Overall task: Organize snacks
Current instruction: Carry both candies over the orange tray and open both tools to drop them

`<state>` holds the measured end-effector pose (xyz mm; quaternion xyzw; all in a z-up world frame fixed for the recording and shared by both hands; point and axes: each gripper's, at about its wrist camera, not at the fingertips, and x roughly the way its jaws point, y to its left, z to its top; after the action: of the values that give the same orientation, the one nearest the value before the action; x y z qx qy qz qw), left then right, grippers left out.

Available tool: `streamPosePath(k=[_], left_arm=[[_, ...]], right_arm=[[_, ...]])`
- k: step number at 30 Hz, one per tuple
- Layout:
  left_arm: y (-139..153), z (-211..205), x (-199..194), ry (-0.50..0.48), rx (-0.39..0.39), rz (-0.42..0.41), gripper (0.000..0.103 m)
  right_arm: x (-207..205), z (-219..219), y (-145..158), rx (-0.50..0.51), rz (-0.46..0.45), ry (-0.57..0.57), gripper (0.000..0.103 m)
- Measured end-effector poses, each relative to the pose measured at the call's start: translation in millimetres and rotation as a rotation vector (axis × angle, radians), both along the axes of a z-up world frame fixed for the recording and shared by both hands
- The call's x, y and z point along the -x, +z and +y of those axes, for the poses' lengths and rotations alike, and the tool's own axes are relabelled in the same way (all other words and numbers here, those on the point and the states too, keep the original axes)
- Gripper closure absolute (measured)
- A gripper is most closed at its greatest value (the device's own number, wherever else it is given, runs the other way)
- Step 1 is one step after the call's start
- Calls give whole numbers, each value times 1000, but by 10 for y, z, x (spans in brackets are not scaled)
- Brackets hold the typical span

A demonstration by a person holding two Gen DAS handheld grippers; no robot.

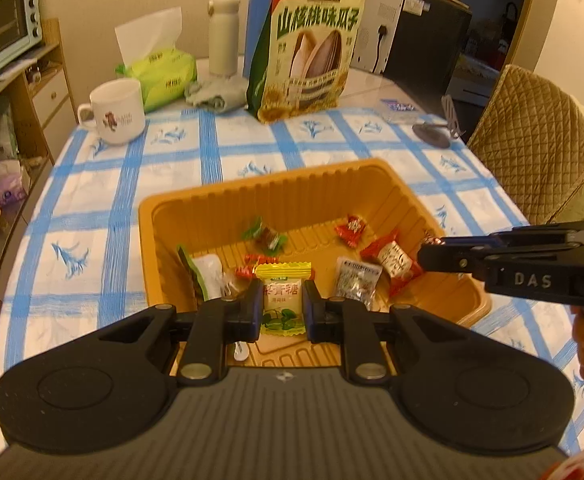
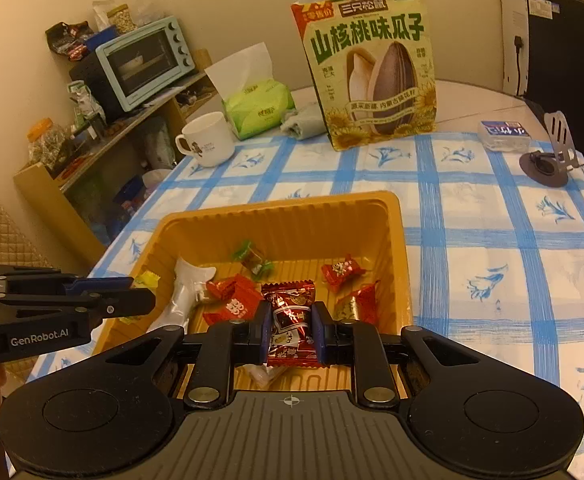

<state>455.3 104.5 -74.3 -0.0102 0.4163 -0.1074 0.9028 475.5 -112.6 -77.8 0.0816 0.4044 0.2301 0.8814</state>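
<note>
An orange plastic tray [image 1: 263, 184] [image 2: 283, 208] sits on the blue-checked tablecloth and holds several wrapped candies. My left gripper [image 1: 283, 305] is shut on a yellow-and-white candy packet [image 1: 283, 300], held over the tray's near side. My right gripper [image 2: 290, 330] is shut on a dark red foil candy packet [image 2: 289, 320], also over the near part of the tray. In the left wrist view the right gripper [image 1: 432, 254] reaches in from the right above the tray's right wall. The left gripper [image 2: 147, 296] enters the right wrist view from the left, a yellow wrapper at its tip.
A tall bag of sunflower seeds [image 1: 308, 48] [image 2: 372, 68] stands behind the tray. A white mug [image 1: 115, 112], tissue pack [image 1: 163, 72], thermos [image 1: 223, 36] and grey cloth [image 1: 211, 94] are at the back left. A phone stand [image 2: 548, 156] and small box [image 2: 502, 134] lie at the right.
</note>
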Motion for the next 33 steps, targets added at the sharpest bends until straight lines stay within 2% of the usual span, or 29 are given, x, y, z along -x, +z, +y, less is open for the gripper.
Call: streamPosePath(k=[10, 19, 21, 25, 33], left_arm=[[-219, -25, -92, 0, -9, 58, 85], [-304, -44, -123, -10, -13, 91, 84], [-301, -46, -120, -14, -11, 91, 83], [-283, -36, -105, -13, -10, 86, 71], [-205, 11, -85, -14, -4, 66, 64]], right_arm=[[-22, -15, -96, 4, 24, -11, 81], [-26, -26, -138, 5, 36, -20, 81], [-27, -26, -139, 6, 37, -21, 81], [-36, -30, -144, 6, 37, -23, 81], [-44, -47, -143, 9, 36, -31, 81]])
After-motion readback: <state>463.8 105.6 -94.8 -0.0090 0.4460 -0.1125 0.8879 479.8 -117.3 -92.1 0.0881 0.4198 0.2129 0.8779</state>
